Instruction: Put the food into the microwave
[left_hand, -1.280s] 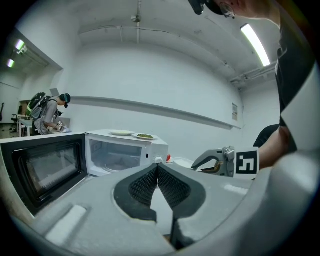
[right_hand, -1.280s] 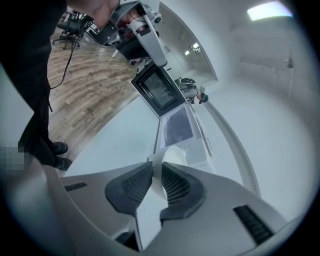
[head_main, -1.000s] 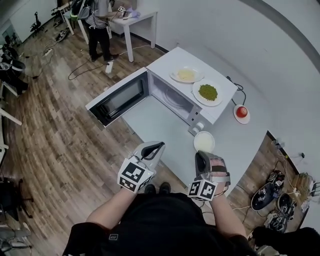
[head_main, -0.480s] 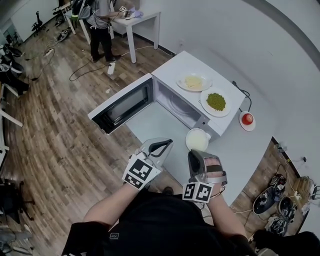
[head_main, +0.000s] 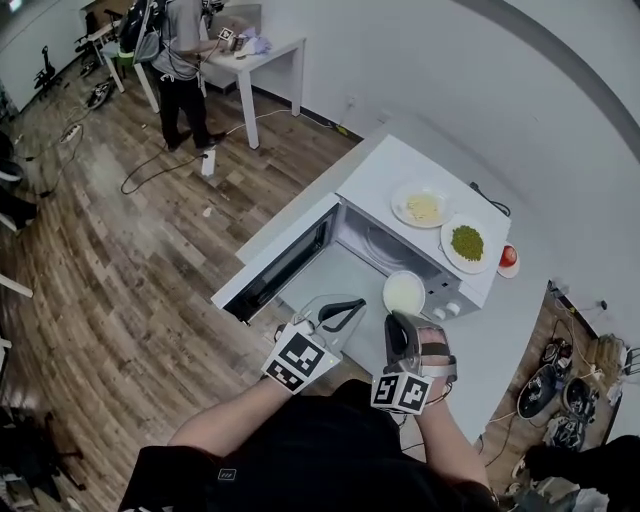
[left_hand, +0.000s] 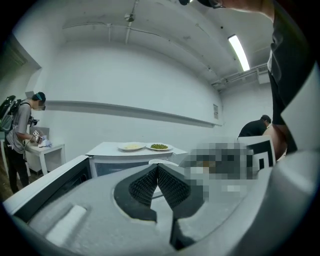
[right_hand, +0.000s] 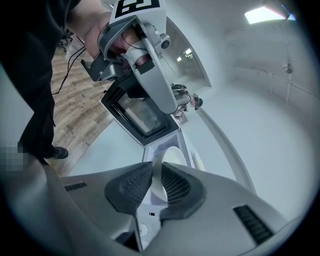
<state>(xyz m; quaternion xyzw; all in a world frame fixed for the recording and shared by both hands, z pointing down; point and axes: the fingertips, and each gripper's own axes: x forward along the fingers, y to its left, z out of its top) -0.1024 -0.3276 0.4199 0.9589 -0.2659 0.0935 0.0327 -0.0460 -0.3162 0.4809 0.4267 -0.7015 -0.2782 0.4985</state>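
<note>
The right claw (right_hand: 156, 174) is clamped on the near rim of the white bowl (head_main: 404, 292). The bowl hangs just in front of the open microwave (head_main: 390, 170), toward the control-panel side of the cavity. The left claw (left_hand: 157, 169) is closed on nothing and sits beside the right one. The door (head_main: 285, 262) stands swung out to the left, leaving the opening free. Recommended procedure: hold the bowl level and shift it across until it faces the glass turntable (head_main: 385, 245). Advance it straight in above the sill, then lower it onto the turntable centre before releasing. Avoid striking the panel edge; a rim-only grip is likely to let the bowl tip.
</note>
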